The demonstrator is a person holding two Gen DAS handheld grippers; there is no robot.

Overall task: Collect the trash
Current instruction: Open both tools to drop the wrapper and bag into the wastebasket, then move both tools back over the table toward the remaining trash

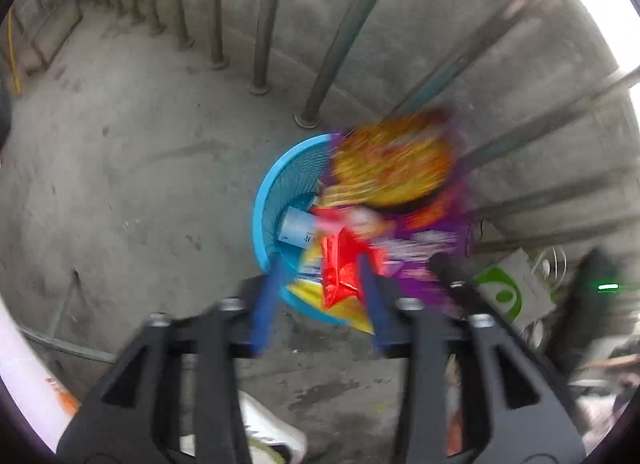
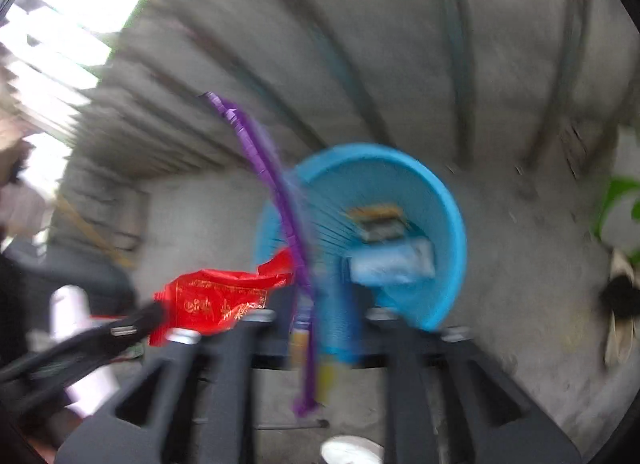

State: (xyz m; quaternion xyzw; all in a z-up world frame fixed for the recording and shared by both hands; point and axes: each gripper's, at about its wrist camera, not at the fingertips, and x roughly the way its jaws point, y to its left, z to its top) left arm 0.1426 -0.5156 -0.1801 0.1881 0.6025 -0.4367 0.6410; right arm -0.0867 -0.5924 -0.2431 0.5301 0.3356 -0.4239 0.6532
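A blue mesh basket (image 1: 276, 184) stands on the concrete floor by the railing, directly under both grippers. My left gripper (image 1: 320, 296) points down at it, and a red foil wrapper (image 1: 340, 268) hangs loose between its parted blue fingers. A purple snack bag (image 1: 416, 240) with an orange food picture hovers over the basket's right side, by the right gripper's black tip (image 1: 444, 264). In the right wrist view the purple bag (image 2: 280, 204) shows edge-on, running down between my right gripper's (image 2: 324, 316) blurred fingers without being pinched. A pale blue packet (image 2: 396, 264) lies inside the basket (image 2: 444, 204).
Metal railing posts (image 1: 262, 24) rise from the floor just behind the basket. A paper bag with a green logo (image 1: 508, 288) stands to the basket's right. A white shoe (image 1: 272, 436) is below the left gripper. Open concrete floor (image 1: 120, 184) lies left of the basket.
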